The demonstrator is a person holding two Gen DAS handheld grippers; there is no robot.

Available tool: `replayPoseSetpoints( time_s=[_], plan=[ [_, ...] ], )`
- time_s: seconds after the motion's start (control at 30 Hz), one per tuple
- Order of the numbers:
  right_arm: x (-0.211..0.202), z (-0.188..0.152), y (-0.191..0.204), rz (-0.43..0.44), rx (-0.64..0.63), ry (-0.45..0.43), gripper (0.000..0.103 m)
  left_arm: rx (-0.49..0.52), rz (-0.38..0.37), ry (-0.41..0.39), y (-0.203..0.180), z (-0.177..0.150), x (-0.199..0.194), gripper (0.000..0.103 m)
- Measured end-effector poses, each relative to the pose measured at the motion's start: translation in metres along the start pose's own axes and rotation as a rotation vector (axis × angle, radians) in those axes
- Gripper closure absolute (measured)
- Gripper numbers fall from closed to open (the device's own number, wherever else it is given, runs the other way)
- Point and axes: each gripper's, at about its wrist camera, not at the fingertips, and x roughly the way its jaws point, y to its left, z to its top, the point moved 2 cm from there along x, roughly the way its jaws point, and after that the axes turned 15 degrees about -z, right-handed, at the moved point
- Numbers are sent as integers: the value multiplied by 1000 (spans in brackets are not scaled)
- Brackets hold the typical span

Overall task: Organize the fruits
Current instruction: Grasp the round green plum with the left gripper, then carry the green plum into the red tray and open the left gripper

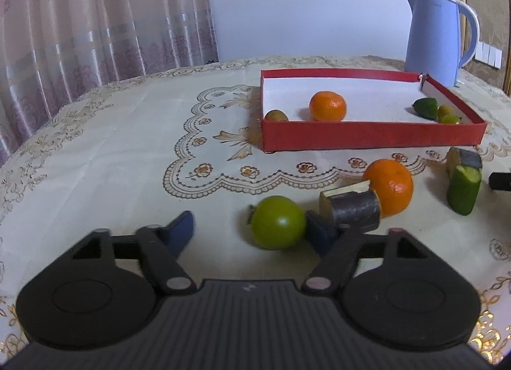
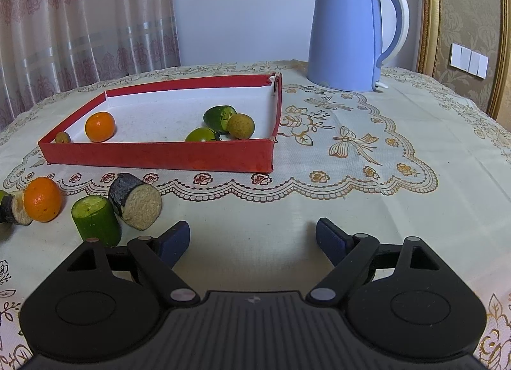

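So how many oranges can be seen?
2. One orange lies inside the red box; the other orange lies on the tablecloth before it, against a dark cut piece.

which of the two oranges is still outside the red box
The orange on the tablecloth, touching the dark sugarcane piece. The other orange already sits inside the red box.

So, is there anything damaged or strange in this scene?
Yes. The red box has a torn far corner near the blue kettle: its walls gape apart and the white inside shows. Also, several pieces on the tablecloth are cut stubs, such as the cucumber piece.
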Motion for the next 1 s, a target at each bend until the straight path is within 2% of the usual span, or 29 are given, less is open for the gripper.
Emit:
replayPoseSetpoints(
  time_s=[0.17, 0.27, 0.63, 0.83, 1.0],
  plan=[
    [0, 0, 0, 0, 0, 0, 17, 11, -24, -9, -11, -1, -2, 67],
    [0, 0, 0, 2, 2, 0, 17, 27, -13, -9, -16, -1, -2, 69],
    [-1, 0, -1, 7, 11, 0, 16, -13, 6, -12, -9, 2, -10, 71],
    [0, 0, -2, 9, 13, 0, 16, -22, -12, -46, -8, 27, -19, 71],
    [-1, 0, -2, 14, 18, -1, 16, 1, -49, -56, -21, 60, -7, 71]
  ],
)
